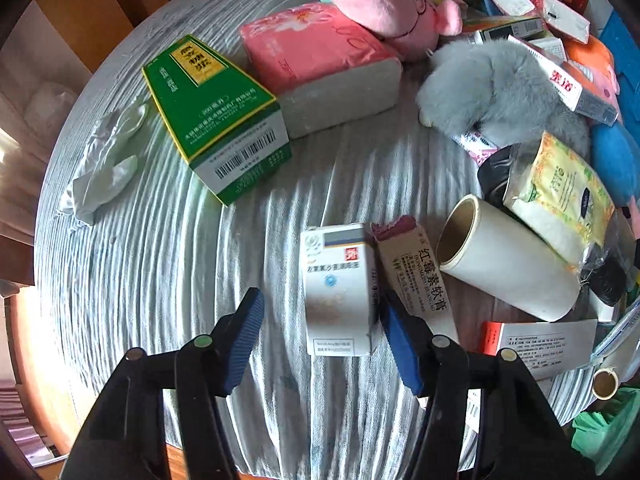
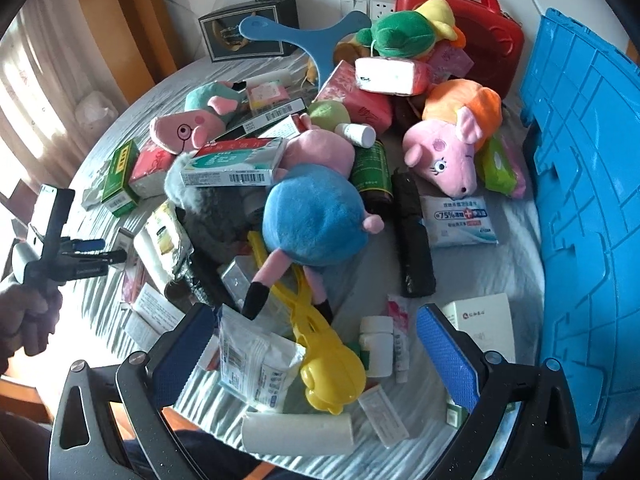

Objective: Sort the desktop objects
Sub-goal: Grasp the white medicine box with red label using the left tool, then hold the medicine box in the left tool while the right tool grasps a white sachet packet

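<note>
Left gripper [image 1: 322,336] points down at the table [image 1: 160,260] — jaws parted around a white box [image 1: 340,288], right pad touching its side, left pad clear. Right gripper [image 2: 316,354] hangs over the toy-and-box pile — jaws released, yellow tongs [image 2: 320,344] between them.

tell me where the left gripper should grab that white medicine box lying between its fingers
Grip the white medicine box across its two long side faces, coming straight down from above. It lies flat on the striped cloth with its long axis running along the left gripper, so the narrow width fits the fingers. The right finger must slip into the thin gap beside the ointment box.
</note>
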`<action>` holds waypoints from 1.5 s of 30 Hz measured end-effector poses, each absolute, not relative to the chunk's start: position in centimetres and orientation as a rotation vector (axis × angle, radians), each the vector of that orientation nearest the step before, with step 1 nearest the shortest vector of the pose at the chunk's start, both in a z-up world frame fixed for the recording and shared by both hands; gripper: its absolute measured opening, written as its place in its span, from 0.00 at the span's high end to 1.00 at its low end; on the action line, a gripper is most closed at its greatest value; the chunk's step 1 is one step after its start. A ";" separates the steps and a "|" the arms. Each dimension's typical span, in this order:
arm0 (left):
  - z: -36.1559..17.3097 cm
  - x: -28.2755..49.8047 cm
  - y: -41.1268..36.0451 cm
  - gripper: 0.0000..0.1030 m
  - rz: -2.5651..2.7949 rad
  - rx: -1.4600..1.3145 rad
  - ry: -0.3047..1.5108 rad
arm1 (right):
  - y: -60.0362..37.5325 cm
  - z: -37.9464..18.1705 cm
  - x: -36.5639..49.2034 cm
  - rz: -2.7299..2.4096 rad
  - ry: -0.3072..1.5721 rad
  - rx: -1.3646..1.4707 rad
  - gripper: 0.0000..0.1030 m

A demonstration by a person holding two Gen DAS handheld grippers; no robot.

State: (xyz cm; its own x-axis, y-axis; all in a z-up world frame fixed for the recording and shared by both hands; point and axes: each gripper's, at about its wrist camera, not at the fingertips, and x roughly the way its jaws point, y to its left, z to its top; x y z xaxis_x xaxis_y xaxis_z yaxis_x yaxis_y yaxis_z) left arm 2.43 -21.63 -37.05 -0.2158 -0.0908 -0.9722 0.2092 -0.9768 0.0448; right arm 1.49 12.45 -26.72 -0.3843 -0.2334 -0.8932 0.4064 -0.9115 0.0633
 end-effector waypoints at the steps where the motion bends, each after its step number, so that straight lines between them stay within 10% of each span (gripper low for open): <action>1: -37.5 2.4 -21.5 0.50 -2.297 1.852 0.140 | 12.3 -27.2 1.4 -2.316 0.238 1.466 0.01; 6: -37.5 2.5 -21.4 0.71 -2.321 1.830 0.170 | 11.3 -29.6 1.2 -2.264 0.269 1.517 0.01; 45: -34.7 5.1 -21.3 0.71 -2.422 1.764 0.110 | 7.4 -36.5 3.4 -2.195 0.140 1.677 0.08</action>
State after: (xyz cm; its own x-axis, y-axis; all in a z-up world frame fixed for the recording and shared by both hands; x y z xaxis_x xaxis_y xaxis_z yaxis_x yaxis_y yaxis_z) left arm 5.11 -21.33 -34.70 -0.3009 -0.0725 -0.9509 0.1582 -0.9871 0.0252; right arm 3.41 7.42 -36.49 -0.2209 -0.2320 -0.9473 0.3501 -0.9254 0.1450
